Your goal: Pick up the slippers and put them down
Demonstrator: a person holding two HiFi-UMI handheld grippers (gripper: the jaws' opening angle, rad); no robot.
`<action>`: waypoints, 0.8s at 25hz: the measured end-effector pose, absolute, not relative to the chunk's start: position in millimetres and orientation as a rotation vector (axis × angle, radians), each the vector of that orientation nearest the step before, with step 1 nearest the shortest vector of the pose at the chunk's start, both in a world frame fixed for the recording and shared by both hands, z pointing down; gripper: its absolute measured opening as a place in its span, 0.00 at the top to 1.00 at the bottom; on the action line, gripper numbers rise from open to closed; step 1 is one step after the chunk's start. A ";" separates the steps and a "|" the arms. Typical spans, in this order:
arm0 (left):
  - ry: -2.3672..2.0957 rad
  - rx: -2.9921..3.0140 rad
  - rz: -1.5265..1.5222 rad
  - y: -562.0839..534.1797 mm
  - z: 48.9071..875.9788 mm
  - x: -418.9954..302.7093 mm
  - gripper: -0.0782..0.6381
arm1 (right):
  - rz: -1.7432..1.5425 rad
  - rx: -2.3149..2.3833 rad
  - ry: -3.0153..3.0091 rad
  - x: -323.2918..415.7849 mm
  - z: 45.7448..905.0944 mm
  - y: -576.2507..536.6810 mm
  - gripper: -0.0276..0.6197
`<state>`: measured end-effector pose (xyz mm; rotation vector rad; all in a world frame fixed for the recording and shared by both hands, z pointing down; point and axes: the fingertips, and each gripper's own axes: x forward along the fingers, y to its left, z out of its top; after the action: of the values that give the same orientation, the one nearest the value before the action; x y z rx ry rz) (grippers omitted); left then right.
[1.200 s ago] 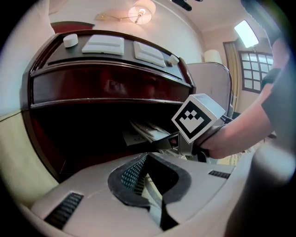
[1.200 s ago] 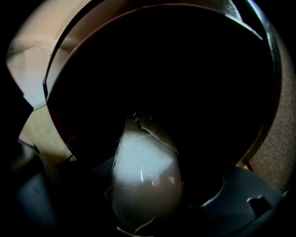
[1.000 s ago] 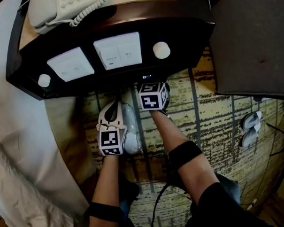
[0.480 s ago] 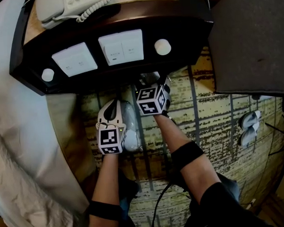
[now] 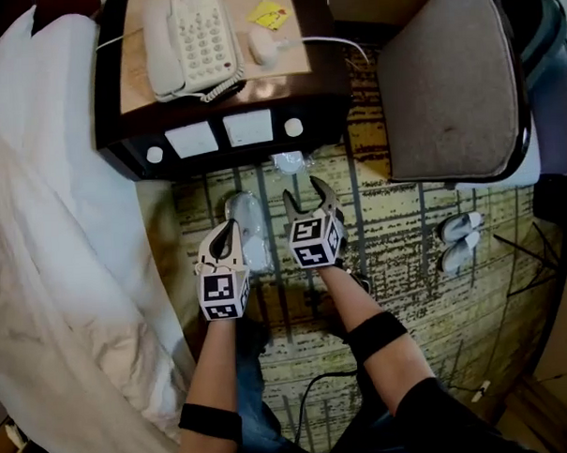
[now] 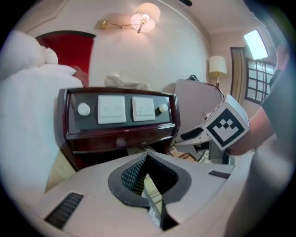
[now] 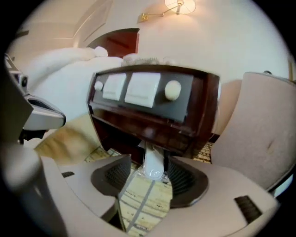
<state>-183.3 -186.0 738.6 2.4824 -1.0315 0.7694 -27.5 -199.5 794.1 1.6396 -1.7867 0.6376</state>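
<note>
The left gripper (image 5: 229,227) hangs with jaws shut and empty. The right gripper (image 5: 303,194) has jaws apart that have just been closing, with nothing between them. One plastic-wrapped slipper (image 5: 249,234) lies on the carpet (image 5: 396,227) beside the left gripper. A second wrapped slipper (image 7: 153,163) lies at the nightstand (image 5: 212,104) foot. They are likely light and soft under slippery film, so pinch mid-length.

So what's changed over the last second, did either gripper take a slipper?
The left gripper and right gripper have both come up and back from the nightstand. The left stays shut and empty. The right's jaws have just been closing, gripping nothing. Unchanged: one wrapped slipper lies on the carpet beside the left gripper, and the other wrapped slipper lies at the nightstand's foot.
</note>
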 end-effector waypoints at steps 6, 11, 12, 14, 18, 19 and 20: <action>-1.052 2.461 0.783 -155.9 588.8 -199.0 0.89 | 0.698 1.673 -1.854 -17.1 623.7 -166.9 0.95; -1.099 2.474 0.768 -140.9 475.2 -207.5 0.89 | 0.683 1.654 -1.945 -8.5 490.6 -152.9 0.96; -1.106 2.476 0.762 -138.4 453.9 -208.0 0.89 | 0.676 1.656 -1.958 -4.8 467.7 -149.8 0.96; -1.115 2.478 0.758 -128.0 415.9 -211.7 0.89 | 0.667 1.649 -1.980 -0.3 428.0 -136.9 0.96; -1.138 2.496 0.746 -122.0 353.7 -216.2 0.89 | 0.622 1.644 -2.024 14.5 367.0 -119.7 0.96; -1.142 2.502 0.742 -120.4 340.9 -217.2 0.89 | 0.618 1.640 -2.032 17.6 355.7 -113.8 0.96; -1.146 2.508 0.738 -118.5 329.2 -218.4 0.89 | 0.621 1.634 -2.041 19.1 344.5 -107.8 0.96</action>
<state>-218.4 -118.5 329.2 2.5077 -1.1461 0.7384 19.1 -107.8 344.5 1.6343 -2.0406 0.6212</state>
